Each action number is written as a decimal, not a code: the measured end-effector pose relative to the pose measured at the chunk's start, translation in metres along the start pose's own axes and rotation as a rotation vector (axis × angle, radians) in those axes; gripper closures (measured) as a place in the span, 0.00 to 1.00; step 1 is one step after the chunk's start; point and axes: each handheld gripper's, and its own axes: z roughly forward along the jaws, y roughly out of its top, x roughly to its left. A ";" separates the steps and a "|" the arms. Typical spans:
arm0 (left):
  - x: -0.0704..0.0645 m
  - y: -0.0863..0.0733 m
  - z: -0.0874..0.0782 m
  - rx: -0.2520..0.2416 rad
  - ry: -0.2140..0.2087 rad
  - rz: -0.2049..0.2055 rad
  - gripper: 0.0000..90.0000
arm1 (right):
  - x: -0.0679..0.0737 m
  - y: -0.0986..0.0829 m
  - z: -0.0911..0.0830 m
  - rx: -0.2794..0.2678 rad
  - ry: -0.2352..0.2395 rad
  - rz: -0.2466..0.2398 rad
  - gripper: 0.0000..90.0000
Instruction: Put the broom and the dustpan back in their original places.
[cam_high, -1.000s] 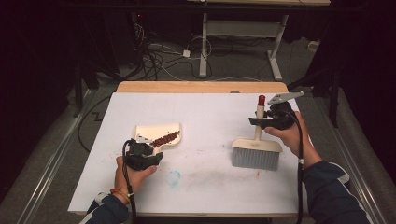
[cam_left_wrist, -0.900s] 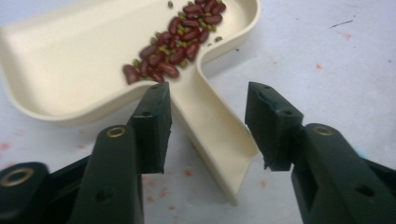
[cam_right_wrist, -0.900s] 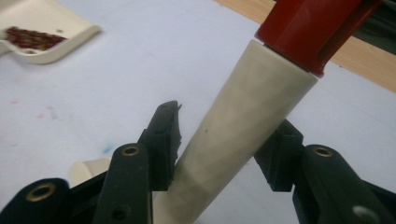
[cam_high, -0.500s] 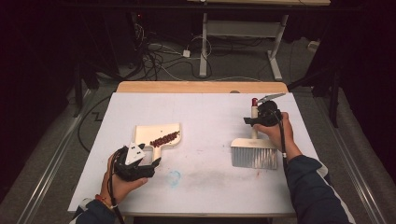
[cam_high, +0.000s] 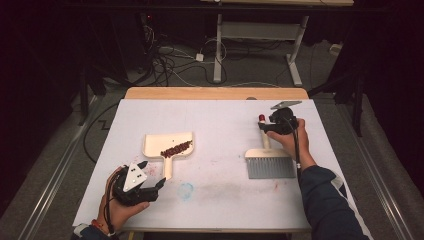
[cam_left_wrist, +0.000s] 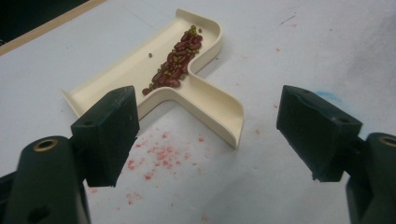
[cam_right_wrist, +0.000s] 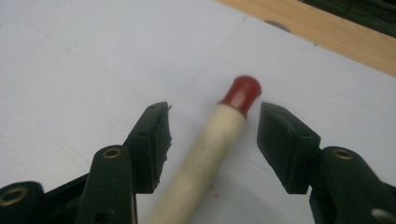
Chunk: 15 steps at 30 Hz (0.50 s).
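Jaws of the right gripper (cam_right_wrist: 212, 140) stand spread on either side of the brush handle (cam_right_wrist: 205, 158), one pad to each flank, with a gap showing on both sides, so nothing is pinched yet. That handle runs straight up the middle between them in the right gripper view, its red tip (cam_right_wrist: 242, 93) pointing away from the hand toward the far wooden edge of the table (cam_right_wrist: 327, 37). Seen from the high view, the brush (cam_high: 270, 162) lies flat on the white table (cam_high: 215, 115) with its grey bristles nearest the person and the handle leading away from them into the right gripper (cam_high: 270, 125). Its long axis therefore lines up with the gripper's own reach, which looks well suited to closing across the handle's width.

Over on the other side, the left gripper (cam_left_wrist: 205, 135) also has its jaws wide apart and holds nothing. The cream dustpan (cam_left_wrist: 187, 88) lies ahead of it, its short handle pointing back toward the gap between the jaws, with a line of red beans (cam_left_wrist: 177, 65) resting in the pan. By my reading, the right hand is the nearer to a grasp
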 end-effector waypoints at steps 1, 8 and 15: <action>0.000 0.001 0.000 -0.001 0.000 -0.002 0.23 | 0.001 0.000 0.000 -0.004 -0.004 0.001 0.50; -0.002 0.005 0.002 -0.024 -0.003 -0.005 0.21 | 0.007 0.002 -0.005 -0.050 -0.011 -0.010 0.50; 0.001 0.003 0.005 -0.008 -0.009 -0.009 0.21 | 0.018 0.005 -0.012 -0.102 -0.024 -0.032 0.46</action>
